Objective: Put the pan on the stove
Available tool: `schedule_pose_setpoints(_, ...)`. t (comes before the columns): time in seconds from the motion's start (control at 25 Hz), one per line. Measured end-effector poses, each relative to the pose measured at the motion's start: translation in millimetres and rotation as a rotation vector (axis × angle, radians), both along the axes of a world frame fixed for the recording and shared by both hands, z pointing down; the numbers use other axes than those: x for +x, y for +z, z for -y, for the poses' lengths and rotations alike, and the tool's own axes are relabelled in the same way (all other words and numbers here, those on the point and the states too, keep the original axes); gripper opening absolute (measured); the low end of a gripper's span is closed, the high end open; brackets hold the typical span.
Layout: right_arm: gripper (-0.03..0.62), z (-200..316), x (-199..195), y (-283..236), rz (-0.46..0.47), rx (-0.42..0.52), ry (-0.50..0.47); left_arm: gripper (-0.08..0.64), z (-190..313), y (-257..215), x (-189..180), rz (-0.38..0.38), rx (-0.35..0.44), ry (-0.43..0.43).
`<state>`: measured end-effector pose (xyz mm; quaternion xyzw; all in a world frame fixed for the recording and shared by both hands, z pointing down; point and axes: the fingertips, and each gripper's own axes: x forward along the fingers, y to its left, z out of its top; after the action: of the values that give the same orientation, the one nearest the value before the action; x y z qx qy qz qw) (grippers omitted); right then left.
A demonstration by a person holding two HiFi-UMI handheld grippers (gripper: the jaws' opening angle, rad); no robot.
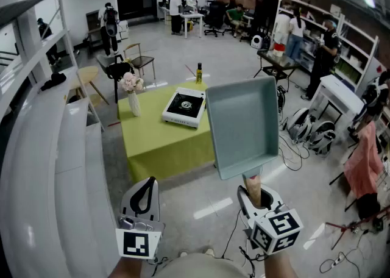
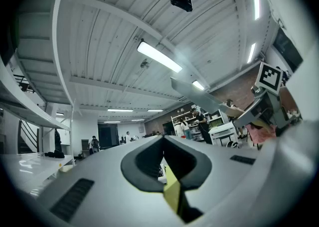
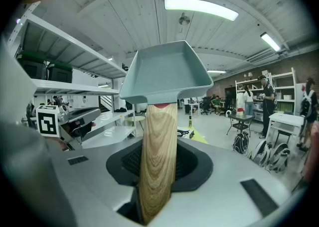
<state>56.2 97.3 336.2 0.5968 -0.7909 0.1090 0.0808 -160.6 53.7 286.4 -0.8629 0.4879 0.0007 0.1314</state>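
One pan [image 1: 242, 125], grey and square with a wooden handle [image 3: 158, 161], is held in the air in front of the person, off the stove [image 1: 184, 107]. The right gripper [image 1: 255, 192] is clamped on the handle. The right gripper view shows the wood grain running down between the two jaws, with the pan body standing above them, open side facing the camera. The head view hides most of the handle behind the gripper, but only this view shows the layout. The stove lies flat on a green table [image 1: 158, 142], well apart from the pan, whose far corner overlaps the table's right edge in the picture. A vase of flowers [image 1: 131, 91] stands at the table's left corner and a bottle [image 1: 198, 73] at its far edge. The left gripper [image 1: 144, 200] is low at the left, clenched on nothing. Its own view shows the jaws drawn together, with only a thin slit between them. That view alone shows the pan from underneath, at upper right.
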Motion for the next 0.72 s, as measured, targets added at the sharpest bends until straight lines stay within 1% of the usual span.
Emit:
schedule_pose_setpoints(0.16,0.109,2.9,14.9,2.0,0.001,-0.016,0.004,0.006,2.0,4.5,14.4,-0.010,-0.019,-0.003)
schedule_pose_setpoints(0.4,0.110,9.2,33.2,10.5,0.007,-0.032,-0.002,0.006,5.1,7.2,32.9,0.008,-0.022,-0.010)
schedule_pose_setpoints(0.72,0.109,23.1,60.9,22.7,0.030,-0.049,-0.037,0.006,13.7,15.0,61.7,0.023,-0.035,-0.039)
